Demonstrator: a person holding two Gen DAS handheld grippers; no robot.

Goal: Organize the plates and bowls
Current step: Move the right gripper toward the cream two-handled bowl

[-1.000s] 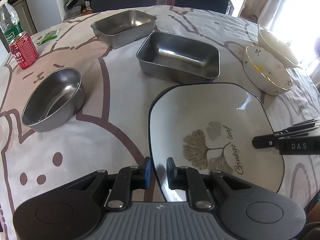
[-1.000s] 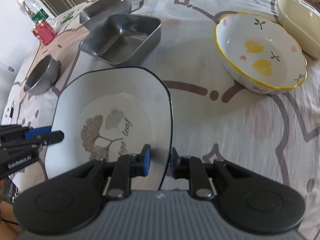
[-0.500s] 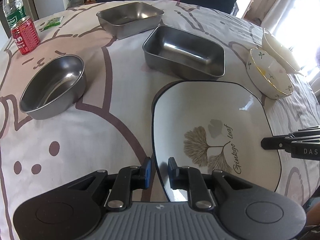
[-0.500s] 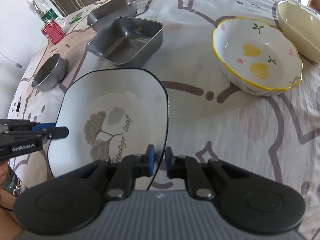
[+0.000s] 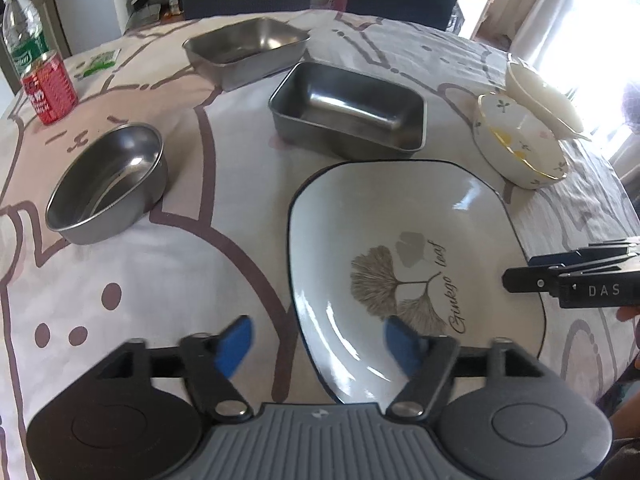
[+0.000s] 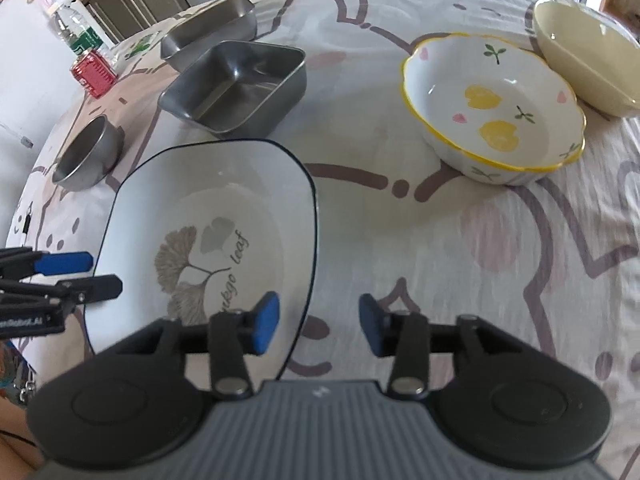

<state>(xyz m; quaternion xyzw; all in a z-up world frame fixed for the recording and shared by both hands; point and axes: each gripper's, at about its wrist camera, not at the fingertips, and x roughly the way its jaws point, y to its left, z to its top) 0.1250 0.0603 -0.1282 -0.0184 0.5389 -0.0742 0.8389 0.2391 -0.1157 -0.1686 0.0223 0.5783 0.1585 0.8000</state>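
Observation:
A white square plate (image 5: 400, 248) with a dark rim and a ginkgo leaf print lies on the patterned tablecloth. My left gripper (image 5: 318, 344) straddles its left rim; its jaws are opening and the blue pads stand clear of the rim. In the right wrist view the same plate (image 6: 208, 208) has its right rim between the spreading pads of my right gripper (image 6: 318, 326), untouched. Each gripper shows in the other's view: the right gripper (image 5: 560, 284), the left gripper (image 6: 76, 276).
Beyond the plate stand two steel rectangular pans (image 5: 348, 112) (image 5: 248, 48) and a round steel bowl (image 5: 108, 184). A flowered bowl with a yellow rim (image 6: 492, 112) and a cream bowl (image 6: 584, 48) sit at the right. A red can (image 5: 48, 92) and a water bottle (image 5: 24, 36) stand at the far left.
Both grippers were shut on opposite rims of the plate; now both have opened wide and let it go. The plate has settled slightly lower in view.

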